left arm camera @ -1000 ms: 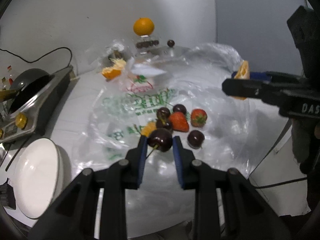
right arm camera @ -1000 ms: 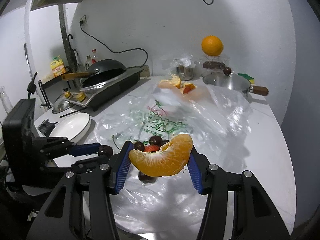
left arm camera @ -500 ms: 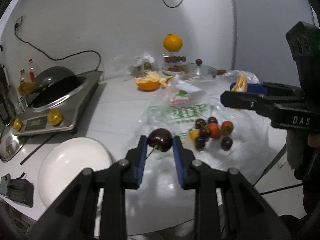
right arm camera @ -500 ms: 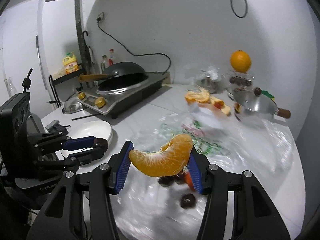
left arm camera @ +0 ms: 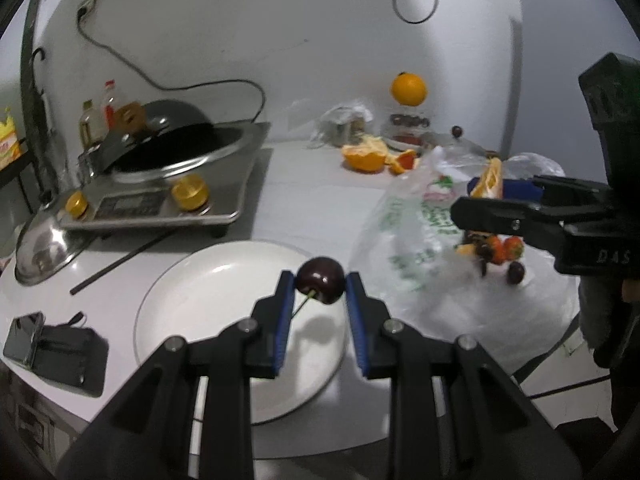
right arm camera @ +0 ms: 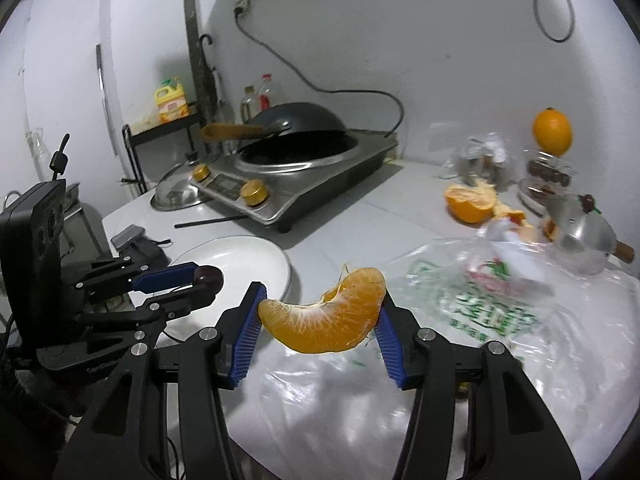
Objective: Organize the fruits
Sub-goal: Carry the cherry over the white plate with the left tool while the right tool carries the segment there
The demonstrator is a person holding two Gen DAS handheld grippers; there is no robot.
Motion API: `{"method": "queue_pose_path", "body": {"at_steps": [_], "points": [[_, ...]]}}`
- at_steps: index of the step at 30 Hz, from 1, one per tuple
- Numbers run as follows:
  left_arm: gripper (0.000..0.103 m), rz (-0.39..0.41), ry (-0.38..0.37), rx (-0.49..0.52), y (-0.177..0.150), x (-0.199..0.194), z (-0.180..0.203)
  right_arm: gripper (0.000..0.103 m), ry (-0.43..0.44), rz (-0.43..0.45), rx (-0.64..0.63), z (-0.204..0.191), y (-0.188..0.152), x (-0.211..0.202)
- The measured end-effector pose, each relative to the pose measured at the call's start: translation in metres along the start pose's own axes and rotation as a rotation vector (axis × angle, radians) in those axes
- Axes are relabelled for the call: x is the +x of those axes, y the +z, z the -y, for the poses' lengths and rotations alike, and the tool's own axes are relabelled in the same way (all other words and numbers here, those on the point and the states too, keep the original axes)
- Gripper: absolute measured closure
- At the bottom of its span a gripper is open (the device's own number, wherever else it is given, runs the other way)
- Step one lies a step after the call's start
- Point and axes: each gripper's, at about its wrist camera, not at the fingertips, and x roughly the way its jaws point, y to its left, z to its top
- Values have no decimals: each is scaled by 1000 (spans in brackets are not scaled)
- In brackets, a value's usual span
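Two fruits are in transit at once. The left tongs (left arm camera: 321,286) grip a dark cherry (left arm camera: 321,285) between their blue pads, stem hanging toward the camera, and the right tongs (right arm camera: 320,322) are closed on an orange segment (right arm camera: 326,316), pinched at its two ends.

Compared with a second ago, both views have swung away from the plastic bag (left arm camera: 404,216) toward the left side of the desk (left arm camera: 304,176). Then the cherry hung over the pile of loose fruit on the bag; now it hangs over the far right part of the white plate (left arm camera: 224,312), with the remaining cherries and strawberries (left arm camera: 502,254) left well off to the right. The orange segment has followed: in the right wrist view it now sits above the near left edge of the bag, with the plate (right arm camera: 256,260) just to its left rather than under it. Neither grip has changed.

For the task this looks like the end of the carry. The cherry seems ready to be lowered and released onto the plate, which is still empty; the segment needs a little more travel left first.
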Motion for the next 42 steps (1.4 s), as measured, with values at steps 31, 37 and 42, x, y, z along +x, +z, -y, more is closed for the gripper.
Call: {"method": "queue_pose_path", "body": {"at_steps": [31,37,42], "points": [[75,-126,36,-116,-49,32,-70,48,84,-177,-68,-66,-13,109],[73,-115,52,-127,-50,22,-75,48,94,-199,-67,-67,-17,117],[72,-111,65,-129,-51,14,-75,45,97,-208,-67,-70,-17,120]]}}
